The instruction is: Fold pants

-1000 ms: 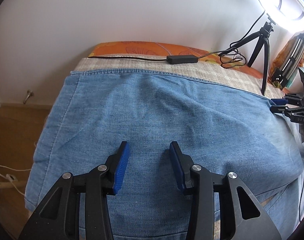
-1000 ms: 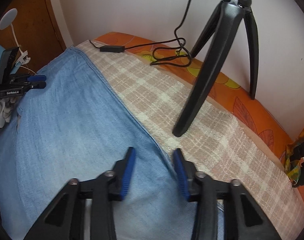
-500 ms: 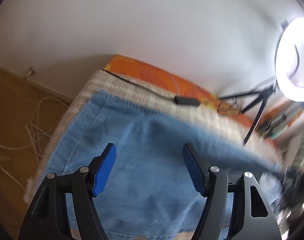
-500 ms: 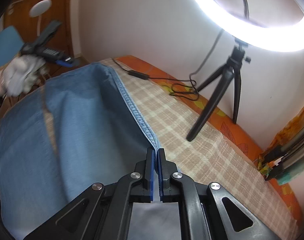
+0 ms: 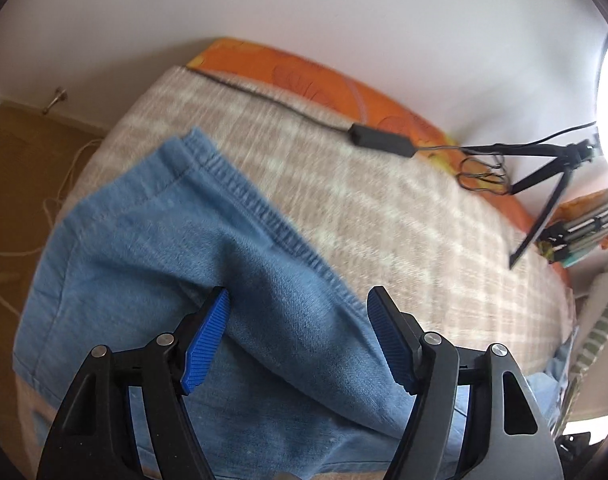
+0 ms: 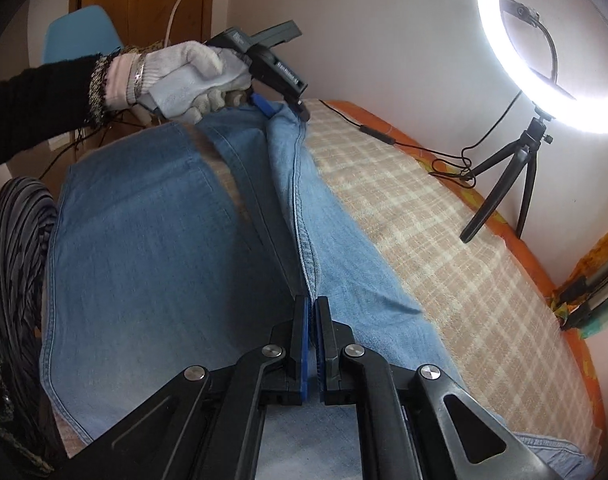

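Right gripper [image 6: 312,344] jaws pinch the pants [image 6: 151,240] seam; left gripper [image 5: 297,338] jaws gape around a fold.

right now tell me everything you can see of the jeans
The jeans are light blue denim with stitched seams, spread over a beige checked blanket. The far seamed edge is raised into a ridge: the right gripper is shut on it, while the left gripper straddles the fabric with its jaws apart.
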